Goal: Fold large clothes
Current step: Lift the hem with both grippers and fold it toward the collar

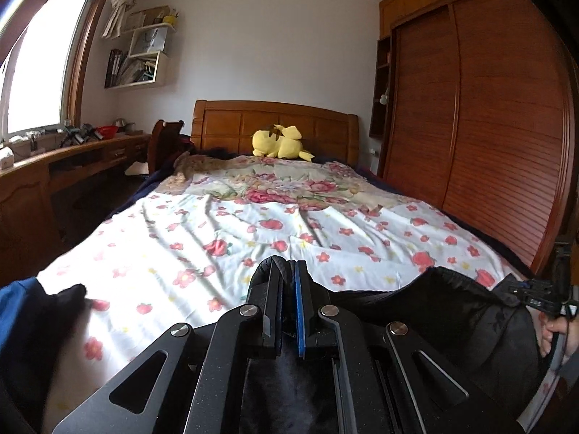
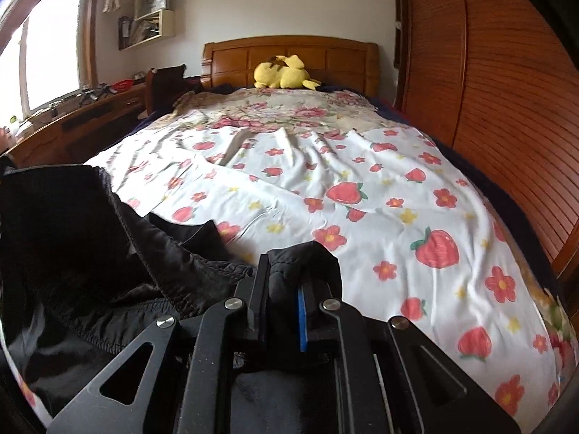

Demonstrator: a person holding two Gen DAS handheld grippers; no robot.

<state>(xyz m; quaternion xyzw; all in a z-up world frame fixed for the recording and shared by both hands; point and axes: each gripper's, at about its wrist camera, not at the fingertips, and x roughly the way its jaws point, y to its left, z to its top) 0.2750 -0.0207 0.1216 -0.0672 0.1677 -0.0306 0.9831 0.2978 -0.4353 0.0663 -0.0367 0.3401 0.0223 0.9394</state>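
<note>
A large black garment [image 2: 79, 238] with a fleecy lining hangs between my two grippers over the near end of the bed. My left gripper [image 1: 288, 271] is shut on a black edge of the garment [image 1: 452, 311], which sags away to the right. My right gripper [image 2: 289, 271] is shut on a bunched black fold of the same garment, the rest of it spreading to the left. In the left wrist view a hand [image 1: 559, 332] holds the other gripper at the right edge. A dark blue and black piece of cloth [image 1: 32, 311] shows at the lower left.
The bed [image 1: 253, 231] has a white sheet with red strawberries and flowers, and a floral blanket [image 2: 286, 108] farther up. A yellow plush toy [image 1: 280, 143] lies at the wooden headboard [image 1: 275, 123]. A wooden wardrobe [image 1: 488, 126] runs along the right, a cluttered desk [image 1: 54, 159] and window on the left.
</note>
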